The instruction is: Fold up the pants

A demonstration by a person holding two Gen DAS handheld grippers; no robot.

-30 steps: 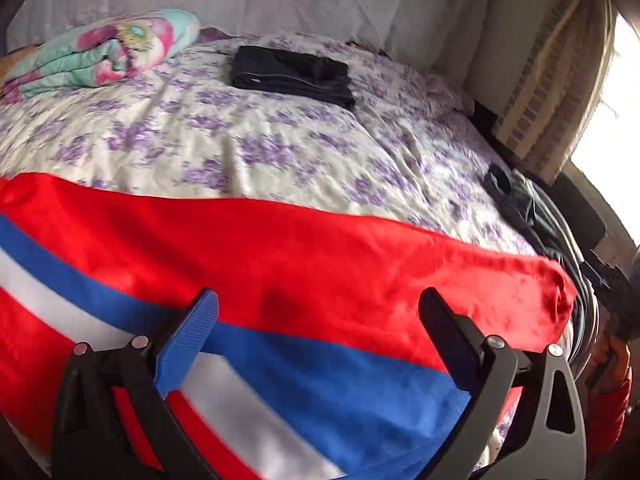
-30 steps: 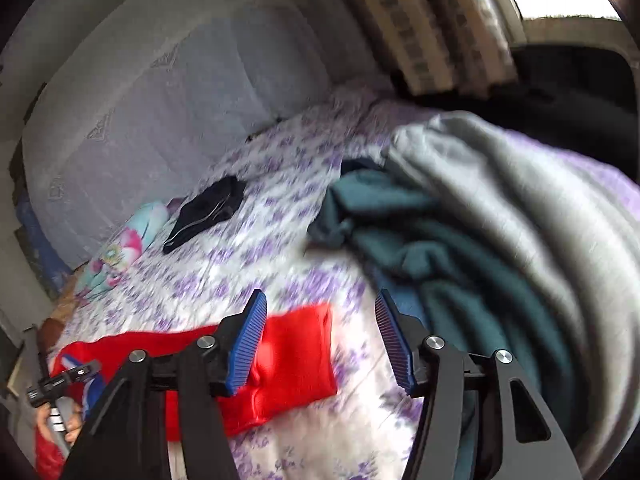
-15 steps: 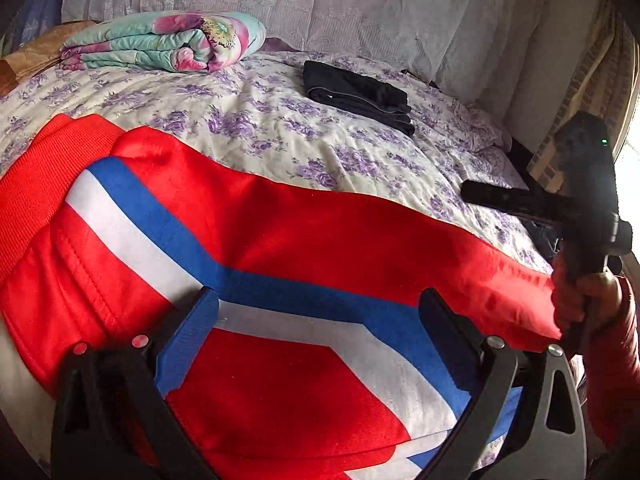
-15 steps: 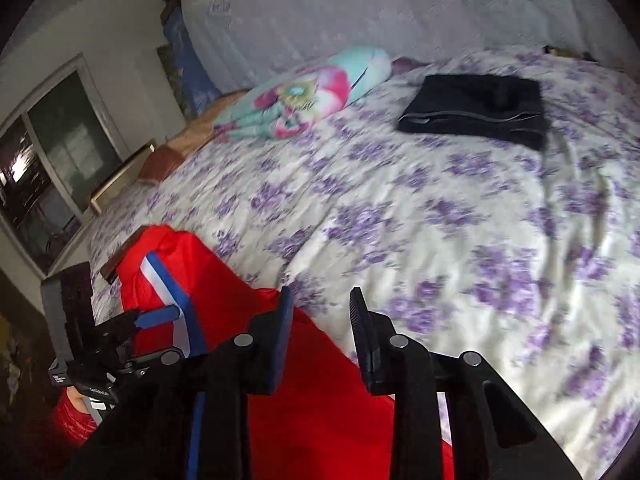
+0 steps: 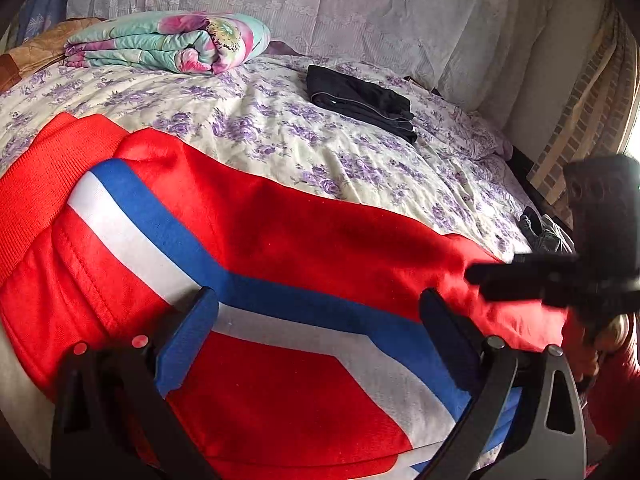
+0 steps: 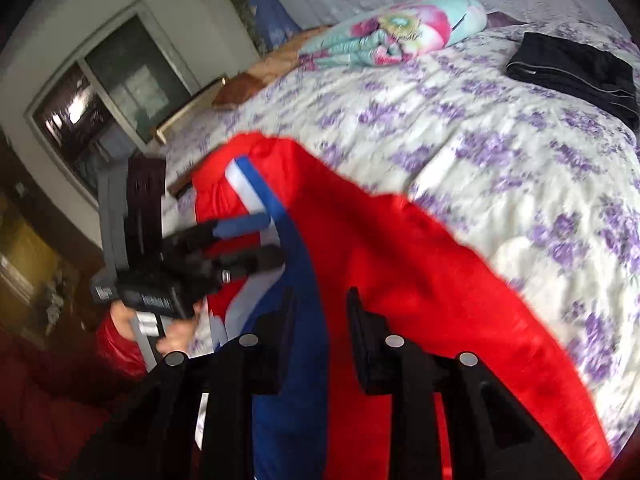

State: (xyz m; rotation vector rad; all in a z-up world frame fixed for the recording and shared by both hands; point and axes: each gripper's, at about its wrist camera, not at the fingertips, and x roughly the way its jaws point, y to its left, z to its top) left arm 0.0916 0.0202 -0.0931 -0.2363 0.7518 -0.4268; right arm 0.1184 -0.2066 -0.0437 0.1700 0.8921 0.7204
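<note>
One red pants [image 5: 304, 240], one folded black garment [image 5: 360, 100], one rolled floral blanket [image 5: 168, 44], one bed [image 5: 360, 168], two claws.

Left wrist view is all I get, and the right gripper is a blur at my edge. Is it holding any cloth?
Observer: The right gripper sits over the pants with its jaws a narrow gap apart, and no cloth looks pinched between them.
Operator: And what's behind me?
Observer: Behind the left gripper, a dark window shows past the edge of the bed.
</note>
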